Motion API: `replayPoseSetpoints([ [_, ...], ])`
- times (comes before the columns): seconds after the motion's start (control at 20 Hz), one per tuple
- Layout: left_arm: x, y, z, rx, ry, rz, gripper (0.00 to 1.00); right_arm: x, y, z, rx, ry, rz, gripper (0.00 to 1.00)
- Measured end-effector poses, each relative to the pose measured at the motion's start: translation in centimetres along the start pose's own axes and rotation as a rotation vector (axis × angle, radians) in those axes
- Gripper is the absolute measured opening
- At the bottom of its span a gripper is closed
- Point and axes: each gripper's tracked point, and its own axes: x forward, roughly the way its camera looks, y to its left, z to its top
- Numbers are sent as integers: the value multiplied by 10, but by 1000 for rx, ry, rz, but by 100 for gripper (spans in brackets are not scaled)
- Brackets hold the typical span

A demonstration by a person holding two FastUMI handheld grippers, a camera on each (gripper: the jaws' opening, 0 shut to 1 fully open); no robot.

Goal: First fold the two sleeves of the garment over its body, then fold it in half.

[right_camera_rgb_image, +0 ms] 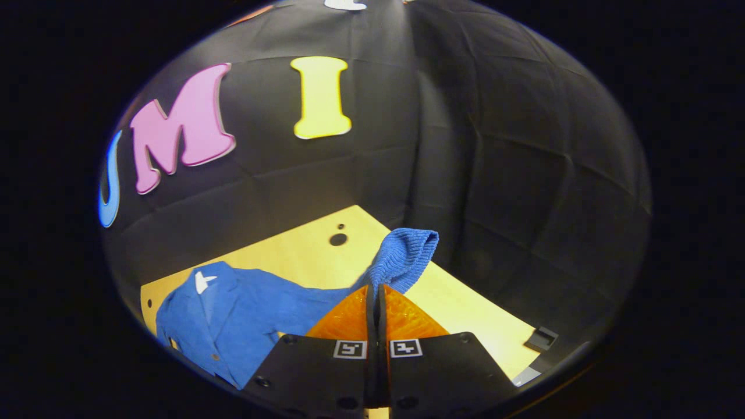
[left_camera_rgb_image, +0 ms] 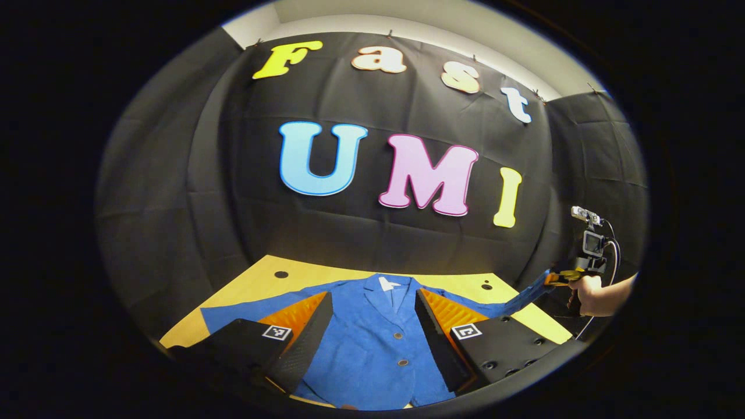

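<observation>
Blue jacket (left_camera_rgb_image: 372,343): flat on the desk (left_camera_rgb_image: 262,279), lower centre. Your left gripper (left_camera_rgb_image: 372,343): spread above it. Your right gripper (right_camera_rgb_image: 375,291): pinching the sleeve (right_camera_rgb_image: 401,259), lifted, centre frame.

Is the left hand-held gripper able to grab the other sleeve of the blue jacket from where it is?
Probably yes. The left hand-held gripper is open above the blue jacket, and the other sleeve lies flat on the table with nothing on it.

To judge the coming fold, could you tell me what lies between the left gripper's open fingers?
In the left gripper view, the blue jacket's buttoned front lies between the left gripper's spread fingers, flat on the yellow table.
</observation>
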Motion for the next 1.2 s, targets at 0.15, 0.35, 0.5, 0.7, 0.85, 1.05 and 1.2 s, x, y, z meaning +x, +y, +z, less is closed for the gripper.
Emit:
replayPoseSetpoints([
  [0.15,-12,32,-4,-13,0,60,82,-3,72,-2,-51,6,93,0],
  [0.35,-26,73,-7,-39,0,151,82,-3,169,-15,-136,18,209,0],
  [0.5,-36,103,-7,-62,-2,232,82,-7,244,-33,-209,27,298,0],
  [0.7,-49,143,-22,-97,15,341,82,-17,354,-72,-281,53,430,0],
  [0.85,-53,176,-35,-120,36,424,82,-26,432,-113,-367,66,529,1],
  [1.05,-47,213,-50,-166,54,517,82,-34,518,-197,-472,113,593,0],
  [1.2,-43,239,-60,-192,49,567,82,-32,542,-236,-505,126,632,71],
])
